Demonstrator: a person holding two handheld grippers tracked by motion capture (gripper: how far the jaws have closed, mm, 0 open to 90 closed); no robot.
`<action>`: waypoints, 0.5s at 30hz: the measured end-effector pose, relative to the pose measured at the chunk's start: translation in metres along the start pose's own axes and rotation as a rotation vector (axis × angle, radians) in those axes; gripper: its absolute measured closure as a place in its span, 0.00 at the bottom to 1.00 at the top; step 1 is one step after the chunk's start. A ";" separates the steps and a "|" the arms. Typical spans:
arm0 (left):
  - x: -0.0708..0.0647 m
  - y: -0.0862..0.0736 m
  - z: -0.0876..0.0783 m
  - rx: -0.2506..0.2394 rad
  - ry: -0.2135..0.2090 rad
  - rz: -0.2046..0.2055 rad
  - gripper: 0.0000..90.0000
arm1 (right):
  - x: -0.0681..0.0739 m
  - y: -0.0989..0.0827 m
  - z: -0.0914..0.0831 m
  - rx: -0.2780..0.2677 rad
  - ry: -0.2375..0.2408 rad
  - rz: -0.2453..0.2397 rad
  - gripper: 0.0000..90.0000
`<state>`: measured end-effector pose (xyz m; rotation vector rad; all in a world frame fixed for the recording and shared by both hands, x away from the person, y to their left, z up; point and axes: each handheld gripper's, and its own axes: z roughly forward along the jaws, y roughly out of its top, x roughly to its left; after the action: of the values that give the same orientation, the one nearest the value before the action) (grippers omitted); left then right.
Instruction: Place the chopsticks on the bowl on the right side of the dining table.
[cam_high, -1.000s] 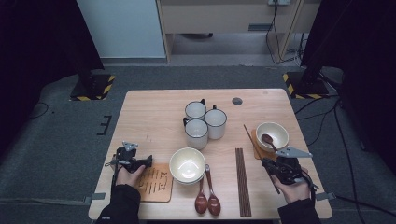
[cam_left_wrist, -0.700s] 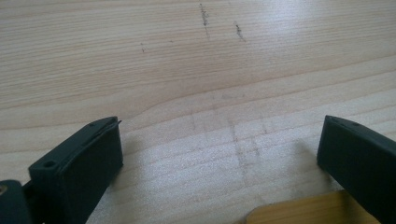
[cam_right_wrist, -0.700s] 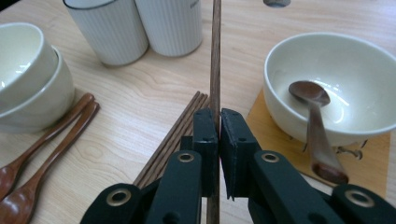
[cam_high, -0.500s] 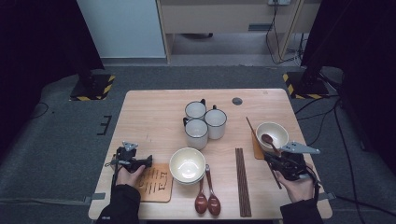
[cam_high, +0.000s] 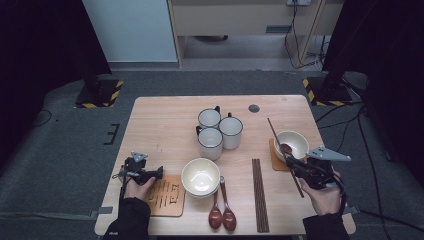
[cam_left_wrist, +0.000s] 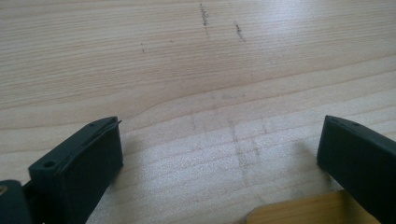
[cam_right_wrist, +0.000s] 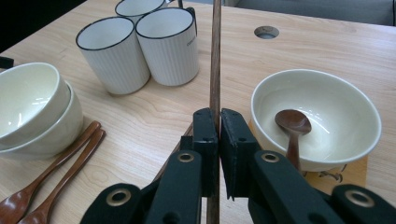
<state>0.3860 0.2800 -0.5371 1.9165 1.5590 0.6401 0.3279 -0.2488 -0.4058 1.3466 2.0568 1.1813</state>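
Little is reading clearly here. A mug (cam_right_wrist: 170, 44) is showing small dark lettering near its rim in the right gripper view, too small to make out. The coaster (cam_high: 166, 197) at the near left of the surface (cam_high: 160, 125) is bearing dark line marks like a character, not legible.

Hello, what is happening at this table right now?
A person is setting a table with two tools. The right hand-held gripper is shut on a dark chopstick, held beside the bowl with a spoon in it. The left hand-held gripper rests open near a wooden coaster.
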 end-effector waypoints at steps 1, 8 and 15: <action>0.000 0.000 0.000 0.000 0.000 0.000 0.00 | 0.000 0.001 -0.001 -0.005 -0.001 0.001 0.95; 0.000 0.000 0.000 0.000 0.000 0.000 0.00 | -0.004 0.007 -0.006 -0.014 -0.002 0.004 0.95; 0.000 0.000 0.000 0.000 0.000 0.000 0.00 | -0.008 0.013 -0.010 -0.027 -0.004 0.000 0.95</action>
<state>0.3860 0.2801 -0.5371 1.9168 1.5590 0.6401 0.3313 -0.2580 -0.3901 1.3356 2.0310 1.2014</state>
